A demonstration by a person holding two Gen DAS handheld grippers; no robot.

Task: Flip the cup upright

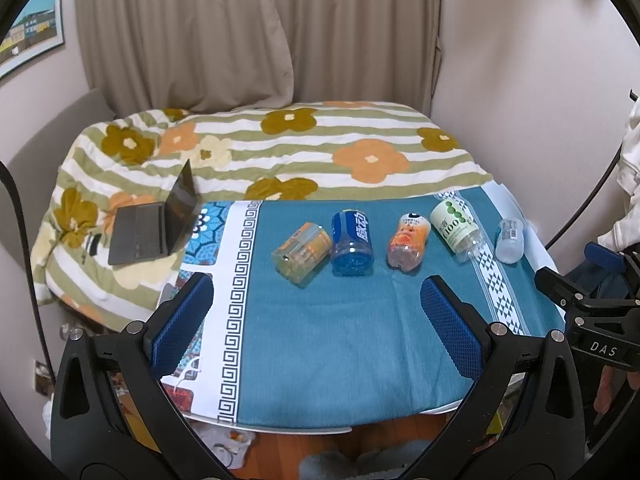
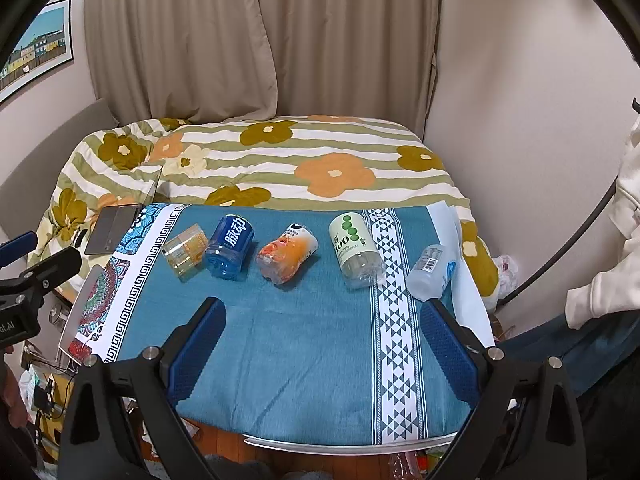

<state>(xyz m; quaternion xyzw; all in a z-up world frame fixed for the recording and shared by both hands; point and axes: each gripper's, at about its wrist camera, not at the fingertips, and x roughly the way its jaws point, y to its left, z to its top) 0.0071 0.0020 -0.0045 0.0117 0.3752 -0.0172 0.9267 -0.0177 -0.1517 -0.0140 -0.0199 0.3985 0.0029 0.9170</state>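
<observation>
On the counter (image 1: 340, 340), under a teal cloth (image 2: 304, 340), five cut-down bottle cups lying on their sides in one row, none upright. From the left wrist view, at eleven o'clock of the left tongs (image 1: 318, 320): yellow cup (image 1: 302, 251), touching the blue cup (image 1: 352, 242) just right of it. At twelve to one o'clock: orange cup (image 1: 407, 242), apart from its neighbours. Further toward one o'clock: green-and-white cup (image 1: 456, 226), then the clear cup (image 1: 510, 240) near the counter's right edge. Left tongs spread wide, blue pads (image 1: 184, 322) well apart, nothing between them, hanging short of the row.

Over in the right wrist view, same line-up: yellow cup (image 2: 186, 252) at eleven o'clock against the blue cup (image 2: 231, 252), orange cup (image 2: 287, 256) near twelve, green-and-white cup (image 2: 355, 250) at about one, clear cup (image 2: 432, 272) at two o'clock, close above the right-hand pad (image 2: 448, 348). Right tongs (image 2: 322, 346) also spread wide, gripping nothing, above bare cloth.

Beyond the counter at twelve o'clock, a bed with a flowered quilt (image 1: 280, 148), an open laptop (image 1: 154, 228) resting on it at ten o'clock, curtains (image 1: 256, 32) behind.
</observation>
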